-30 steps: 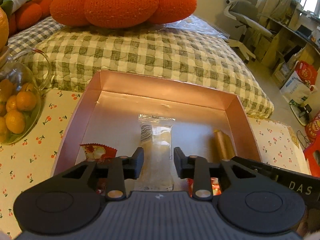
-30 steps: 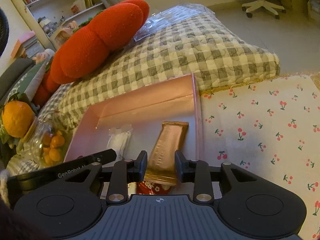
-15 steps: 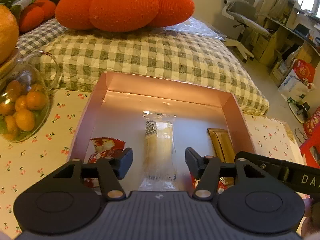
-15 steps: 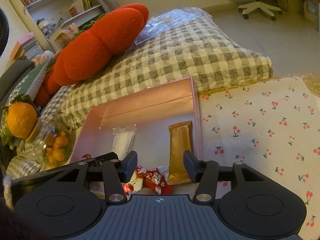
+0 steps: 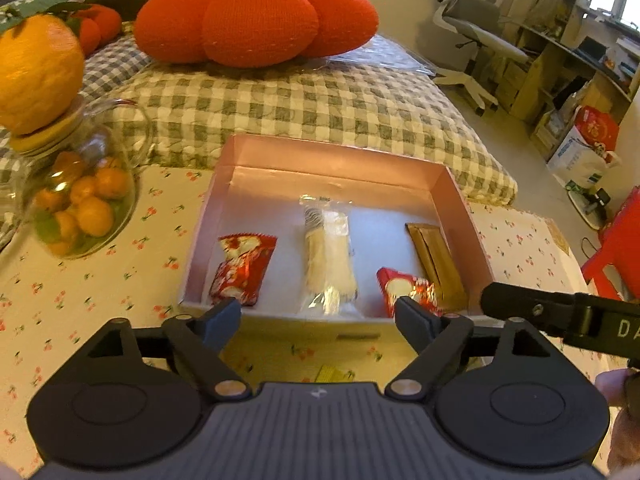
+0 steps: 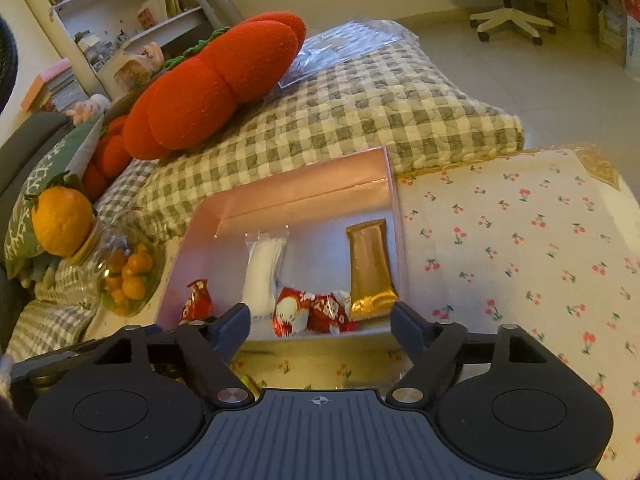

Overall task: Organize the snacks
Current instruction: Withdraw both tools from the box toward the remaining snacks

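Both grippers are spread wide and holding nothing: the left gripper (image 5: 318, 314) and right gripper (image 6: 320, 320) hover just short of the pink box's (image 5: 336, 150) near edge. Inside sit a red packet (image 5: 242, 268) on the left, a clear-wrapped snack (image 5: 328, 256) in the middle, another red packet (image 5: 406, 290) touching the gold bar (image 5: 436, 260) at right.

A table covered in cream cloth printed with small red cherries (image 5: 120, 264) carries a shallow pink cardboard box (image 5: 464, 208). To the box's left, near it, stands a round glass jar of small oranges (image 5: 80, 208) with a large orange (image 5: 36, 72) on its lid. Behind the box lies a grey-and-white checked quilt (image 5: 320, 108).
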### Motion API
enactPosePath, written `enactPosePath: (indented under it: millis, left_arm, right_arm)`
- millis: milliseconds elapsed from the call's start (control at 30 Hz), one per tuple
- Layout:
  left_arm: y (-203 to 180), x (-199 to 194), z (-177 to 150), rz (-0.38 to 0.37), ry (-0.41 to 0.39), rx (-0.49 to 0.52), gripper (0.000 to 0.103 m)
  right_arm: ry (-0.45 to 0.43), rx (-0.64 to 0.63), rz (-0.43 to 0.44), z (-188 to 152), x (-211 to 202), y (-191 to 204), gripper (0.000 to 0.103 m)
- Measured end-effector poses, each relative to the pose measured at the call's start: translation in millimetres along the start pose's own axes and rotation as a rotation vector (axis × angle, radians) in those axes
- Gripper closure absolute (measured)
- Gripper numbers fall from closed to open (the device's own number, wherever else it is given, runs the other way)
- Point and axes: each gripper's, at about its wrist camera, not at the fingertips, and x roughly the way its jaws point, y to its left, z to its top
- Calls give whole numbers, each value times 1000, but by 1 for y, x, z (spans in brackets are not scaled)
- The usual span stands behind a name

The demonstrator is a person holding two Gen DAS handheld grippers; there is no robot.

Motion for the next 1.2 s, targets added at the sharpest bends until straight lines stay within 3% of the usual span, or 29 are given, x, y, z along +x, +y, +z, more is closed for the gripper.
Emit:
enactPosePath:
  millis: [100, 367, 767, 1200]
  left_arm:
    - [4, -11, -5, 12, -6, 11, 10]
    - [18, -35, -29, 56, -5, 37, 3]
    - [30, -54, -69, 81, 11, 101, 1]
    - [58, -47, -89, 126, 122, 142, 1]
  right_arm:
    - [3, -7, -12, -6, -10, 2, 20]
    - [34, -27, -42, -28, -28, 11, 18]
    - [72, -56, -53, -66, -37, 19, 14]
    - [168, -63, -92, -92, -25, 22, 14]
